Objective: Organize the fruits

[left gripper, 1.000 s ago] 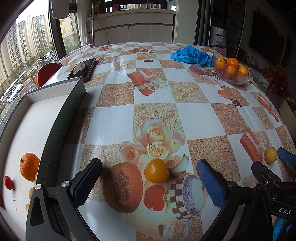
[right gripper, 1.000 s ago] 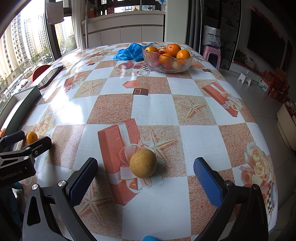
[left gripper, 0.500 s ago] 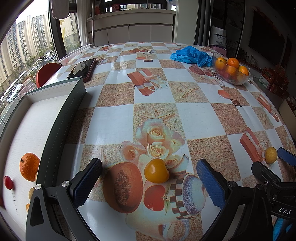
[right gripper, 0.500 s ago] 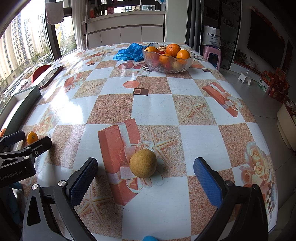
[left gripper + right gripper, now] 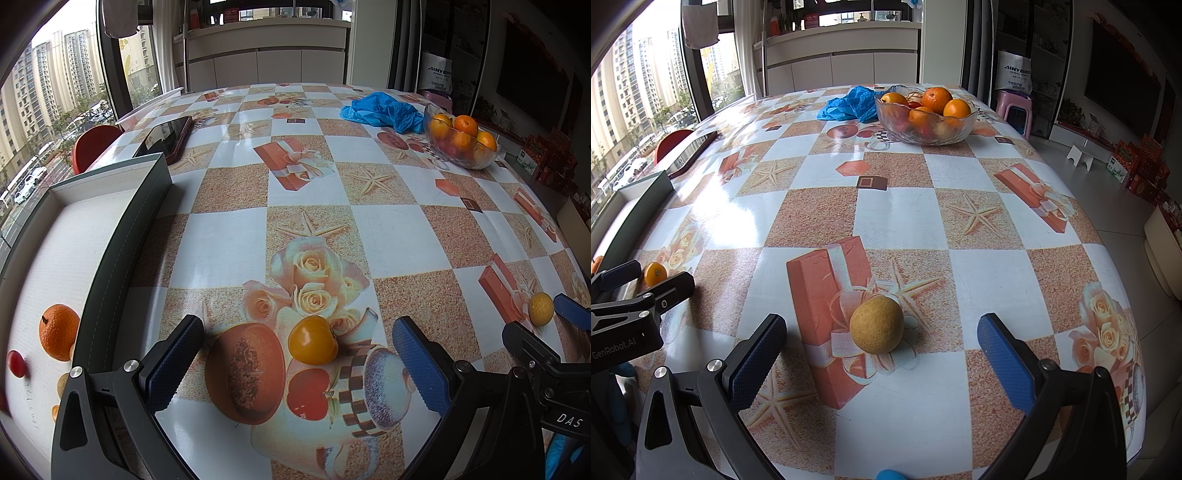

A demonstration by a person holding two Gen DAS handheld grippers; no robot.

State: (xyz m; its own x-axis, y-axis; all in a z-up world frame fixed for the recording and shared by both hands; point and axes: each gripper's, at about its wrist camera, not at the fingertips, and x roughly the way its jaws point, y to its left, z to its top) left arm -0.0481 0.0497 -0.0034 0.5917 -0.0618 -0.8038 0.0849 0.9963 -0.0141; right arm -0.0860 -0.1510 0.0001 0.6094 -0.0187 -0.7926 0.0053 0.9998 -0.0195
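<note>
Now both tongs hover low over the near edge of the bench (image 5: 321,173), each spread wide and gripping nothing. Between the fingers of the left tongs (image 5: 297,338) sits a small yellow-orange fruit (image 5: 312,340), touching neither pad. The right tongs (image 5: 881,341) likewise bracket a round tan fruit (image 5: 876,325), with clear gaps on both sides. Along the bench's left edge lies a white tray (image 5: 142,206) holding an orange (image 5: 58,331) and a small red fruit (image 5: 16,363). Toward the far right corner stands a glass bowl (image 5: 956,127) of oranges, a crumpled blue bag (image 5: 849,107) just beside it.
</note>
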